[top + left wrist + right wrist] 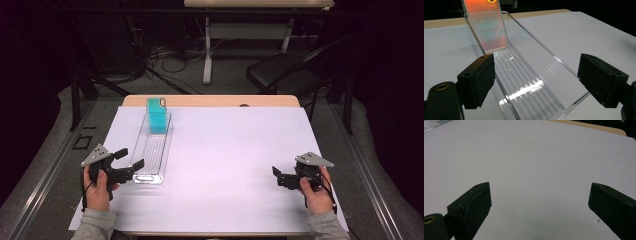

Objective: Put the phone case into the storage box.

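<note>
A long clear plastic tray (152, 147) lies on the left half of the white sheet, running away from me. A teal phone case (156, 116) stands upright, leaning at the tray's far end; in the left gripper view the case (487, 27) looks orange and iridescent. My left gripper (131, 157) is open at the tray's near end. In its own view the left gripper (539, 75) has one jaw on each side of the tray (529, 82) without touching it. My right gripper (276, 176) hovers open and holds nothing at the right, over bare sheet (539, 202).
The white sheet (235, 150) covers a wooden table whose far edge (210, 101) shows. Behind it are a folding chair (280, 72), another table's legs (207, 50) and floor cables. A corner of the tray (434, 123) appears in the right gripper view.
</note>
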### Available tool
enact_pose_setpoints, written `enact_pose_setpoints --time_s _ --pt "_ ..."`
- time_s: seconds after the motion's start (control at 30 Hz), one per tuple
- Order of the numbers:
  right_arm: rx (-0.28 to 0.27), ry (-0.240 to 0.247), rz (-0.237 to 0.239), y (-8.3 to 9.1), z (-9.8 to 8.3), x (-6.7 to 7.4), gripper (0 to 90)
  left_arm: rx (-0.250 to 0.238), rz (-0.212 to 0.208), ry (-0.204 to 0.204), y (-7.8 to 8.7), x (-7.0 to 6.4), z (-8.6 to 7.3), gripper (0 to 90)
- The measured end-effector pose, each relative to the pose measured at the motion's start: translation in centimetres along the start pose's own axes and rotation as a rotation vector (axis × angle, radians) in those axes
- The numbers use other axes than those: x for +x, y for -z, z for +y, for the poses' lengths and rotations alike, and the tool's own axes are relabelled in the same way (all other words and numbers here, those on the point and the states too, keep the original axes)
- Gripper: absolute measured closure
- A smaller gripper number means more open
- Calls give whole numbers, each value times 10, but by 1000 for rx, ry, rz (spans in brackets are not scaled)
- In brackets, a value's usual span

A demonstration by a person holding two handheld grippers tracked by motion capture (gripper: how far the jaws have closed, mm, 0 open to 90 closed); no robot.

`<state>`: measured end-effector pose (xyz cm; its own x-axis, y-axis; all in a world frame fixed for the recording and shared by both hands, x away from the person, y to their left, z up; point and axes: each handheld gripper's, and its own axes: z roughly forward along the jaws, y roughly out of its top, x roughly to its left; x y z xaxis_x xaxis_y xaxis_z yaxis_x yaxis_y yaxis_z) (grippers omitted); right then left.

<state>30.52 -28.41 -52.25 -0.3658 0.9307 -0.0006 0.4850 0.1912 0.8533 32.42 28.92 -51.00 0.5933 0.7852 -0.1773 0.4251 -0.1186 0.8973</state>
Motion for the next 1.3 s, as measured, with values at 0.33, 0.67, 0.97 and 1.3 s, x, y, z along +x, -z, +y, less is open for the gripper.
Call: enact_pose_setpoints --time_s 0.33,0.67,0.97,1.3 --pt "2 1 7 -4 -3 2 44 9 4 1 -1 2 -2 150" --pt "8 0 7 -6 -4 2 47 5 7 6 -2 3 -3 150" --pt "16 -1 7 -8 -6 3 49 6 6 10 -1 4 -4 151" --pt "21 7 8 -10 -8 2 49 2 15 16 0 6 -4 151"
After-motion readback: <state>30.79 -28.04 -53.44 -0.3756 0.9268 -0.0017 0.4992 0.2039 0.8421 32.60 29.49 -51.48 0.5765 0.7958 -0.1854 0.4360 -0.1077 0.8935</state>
